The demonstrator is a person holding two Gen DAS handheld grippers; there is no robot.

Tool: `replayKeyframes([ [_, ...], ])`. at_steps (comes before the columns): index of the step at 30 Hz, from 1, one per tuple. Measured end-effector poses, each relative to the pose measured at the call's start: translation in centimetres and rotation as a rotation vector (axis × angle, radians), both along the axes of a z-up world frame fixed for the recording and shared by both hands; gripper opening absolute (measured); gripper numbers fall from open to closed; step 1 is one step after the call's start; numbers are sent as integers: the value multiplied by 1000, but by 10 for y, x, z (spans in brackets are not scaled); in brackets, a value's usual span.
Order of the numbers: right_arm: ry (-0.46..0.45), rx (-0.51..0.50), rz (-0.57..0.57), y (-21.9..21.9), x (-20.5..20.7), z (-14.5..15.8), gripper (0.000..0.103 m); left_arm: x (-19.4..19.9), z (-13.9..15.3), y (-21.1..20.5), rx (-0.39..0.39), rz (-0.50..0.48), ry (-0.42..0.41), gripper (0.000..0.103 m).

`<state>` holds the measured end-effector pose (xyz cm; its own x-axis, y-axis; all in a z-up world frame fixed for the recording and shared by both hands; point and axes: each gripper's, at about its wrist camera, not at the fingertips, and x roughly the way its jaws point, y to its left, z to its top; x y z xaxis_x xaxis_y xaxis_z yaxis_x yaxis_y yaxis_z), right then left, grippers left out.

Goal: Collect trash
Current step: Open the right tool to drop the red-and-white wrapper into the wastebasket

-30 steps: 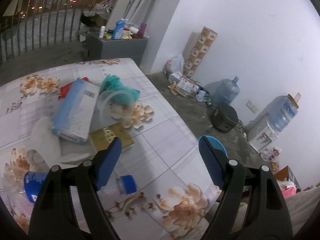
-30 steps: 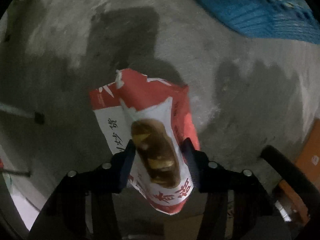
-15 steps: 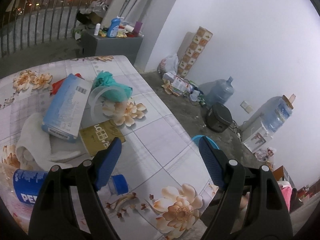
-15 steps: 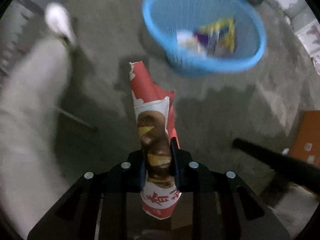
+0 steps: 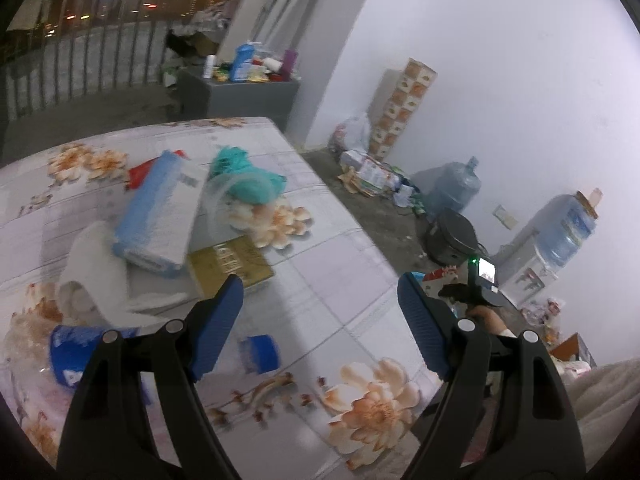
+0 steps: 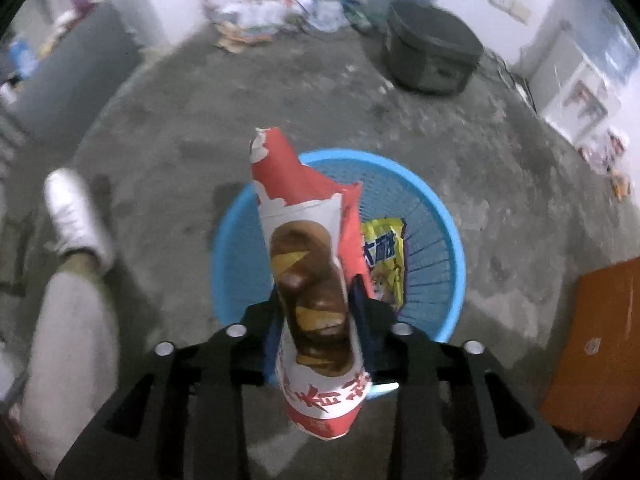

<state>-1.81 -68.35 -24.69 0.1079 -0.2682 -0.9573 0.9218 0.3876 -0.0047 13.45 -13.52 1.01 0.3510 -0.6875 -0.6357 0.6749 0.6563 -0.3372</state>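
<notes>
My right claw (image 6: 320, 300) hangs over the blue basket (image 6: 440, 216) with the red wrapper (image 6: 308, 264) between its jaws, which are opening though the pads still touch it. My left claw (image 5: 320, 320) stands wide apart and empty over the desk (image 5: 320, 264).

floor: bare grey concrete floor (image 6: 500, 184)
cooker: round black metal cooker (image 6: 432, 54), by wall
jugs: two blue plastic water jugs (image 5: 454, 190)
box: orange cardboard box (image 6: 596, 348), floor's right edge
</notes>
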Motion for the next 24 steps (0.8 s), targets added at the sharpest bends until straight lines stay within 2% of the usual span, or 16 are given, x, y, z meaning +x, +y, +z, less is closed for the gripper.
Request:
replayKeyframes([
  [2,36,28,-50,-6,-2,-22,51,2,0,6,5,23,3,76],
  [4,7,58,-106,-13,-10,-32,56,4,-1,13,11,45,-1,77],
  [6,-21,45,-123,-9,-18,-28,66,6,-1,19,11,60,-3,77],
  [9,-45,7,-101,1,-23,-14,67,9,-5,25,6,77,12,77],
  [16,-185,-136,0,39,-33,73,69,1,-2,41,-18,98,-8,77],
  [21,-280,-325,107,99,-25,161,91,-10,1,69,-17,164,-42,77],
  [24,-327,-431,189,139,-20,205,96,-20,1,99,-8,219,-56,77],
])
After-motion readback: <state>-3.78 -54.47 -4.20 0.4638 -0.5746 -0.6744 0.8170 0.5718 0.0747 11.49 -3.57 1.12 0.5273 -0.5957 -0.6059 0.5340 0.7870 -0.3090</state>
